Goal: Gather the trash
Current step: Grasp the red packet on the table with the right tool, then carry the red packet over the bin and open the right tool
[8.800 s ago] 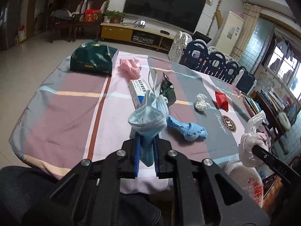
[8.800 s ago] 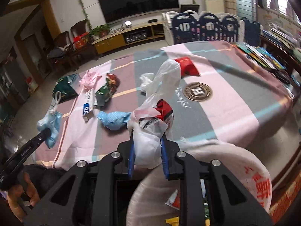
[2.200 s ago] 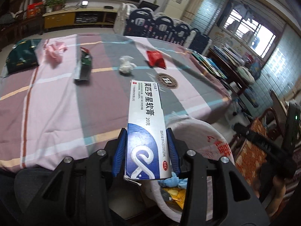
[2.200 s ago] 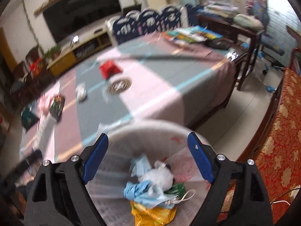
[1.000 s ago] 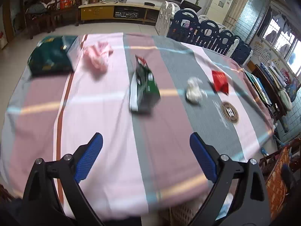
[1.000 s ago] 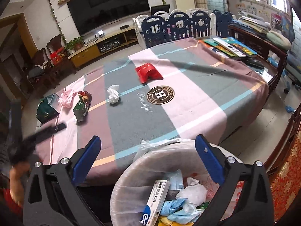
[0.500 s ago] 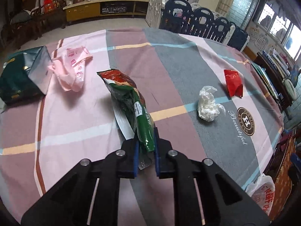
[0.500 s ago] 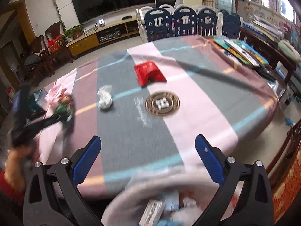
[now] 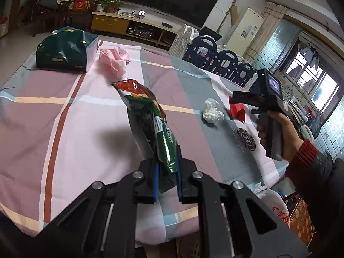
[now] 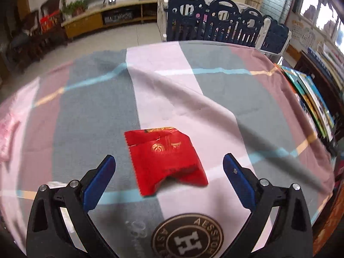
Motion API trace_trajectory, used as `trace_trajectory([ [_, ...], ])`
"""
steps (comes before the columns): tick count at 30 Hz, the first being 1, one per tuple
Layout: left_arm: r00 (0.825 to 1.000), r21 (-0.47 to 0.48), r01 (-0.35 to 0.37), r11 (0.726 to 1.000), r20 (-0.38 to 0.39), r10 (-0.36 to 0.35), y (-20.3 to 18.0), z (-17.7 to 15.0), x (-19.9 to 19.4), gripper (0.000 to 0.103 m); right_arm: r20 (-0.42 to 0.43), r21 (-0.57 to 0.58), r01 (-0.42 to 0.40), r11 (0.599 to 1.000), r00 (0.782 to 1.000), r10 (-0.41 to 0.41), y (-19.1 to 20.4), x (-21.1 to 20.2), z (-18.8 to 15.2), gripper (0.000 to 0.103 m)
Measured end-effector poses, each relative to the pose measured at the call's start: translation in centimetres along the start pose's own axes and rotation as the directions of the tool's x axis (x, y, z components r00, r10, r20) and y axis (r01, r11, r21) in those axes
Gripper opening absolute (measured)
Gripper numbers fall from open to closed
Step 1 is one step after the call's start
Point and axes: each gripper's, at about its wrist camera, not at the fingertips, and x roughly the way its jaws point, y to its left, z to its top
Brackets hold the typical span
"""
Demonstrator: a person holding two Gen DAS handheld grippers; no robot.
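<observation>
My left gripper (image 9: 167,167) is shut on a green and red snack bag (image 9: 150,120), held above the near part of the table. My right gripper (image 10: 168,167) is open, its jaws on either side of a red wrapper (image 10: 165,159) that lies on the tablecloth. In the left wrist view the right gripper (image 9: 234,99) hovers over that red wrapper (image 9: 237,112). A crumpled white plastic ball (image 9: 211,114) lies next to it. A pink crumpled bag (image 9: 114,61) lies further back. The white trash bag (image 9: 273,202) shows past the table's near right edge.
A dark green gift bag (image 9: 64,50) stands at the table's far left corner. Blue and white playpen panels (image 10: 217,28) stand behind the table. Books (image 10: 309,99) lie at its right side. The cloth has a round H logo (image 10: 187,236).
My left gripper has lifted the snack bag and drawn back towards the near edge. My right gripper has moved forward over the table until the red wrapper sits between its open jaws.
</observation>
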Motion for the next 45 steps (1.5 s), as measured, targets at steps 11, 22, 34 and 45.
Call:
trace_trajectory([
  [11,0.998,-0.028,-0.048,0.998,-0.027,0.048,0.9,-0.1,0.2,0.014,0.027,-0.070,-0.079,0.994,0.996,0.081,1.8,-4.8,-4.6,0.039],
  [22,0.991,0.043,-0.131,0.990,0.021,0.131,-0.8,-0.1,-3.8,0.014,0.098,-0.088,-0.226,0.970,0.967,0.234,4.0,-18.6,-19.1,0.039],
  [34,0.980,0.148,-0.186,0.971,0.091,0.174,-3.8,-0.7,-9.0,0.014,0.172,-0.067,-0.211,0.975,0.960,0.219,3.5,-24.2,-21.7,0.039],
  [45,0.981,0.168,-0.176,0.970,0.106,0.160,-5.1,-1.4,-10.6,0.014,0.194,-0.051,-0.217,0.975,0.956,0.222,2.1,-26.7,-23.0,0.039],
])
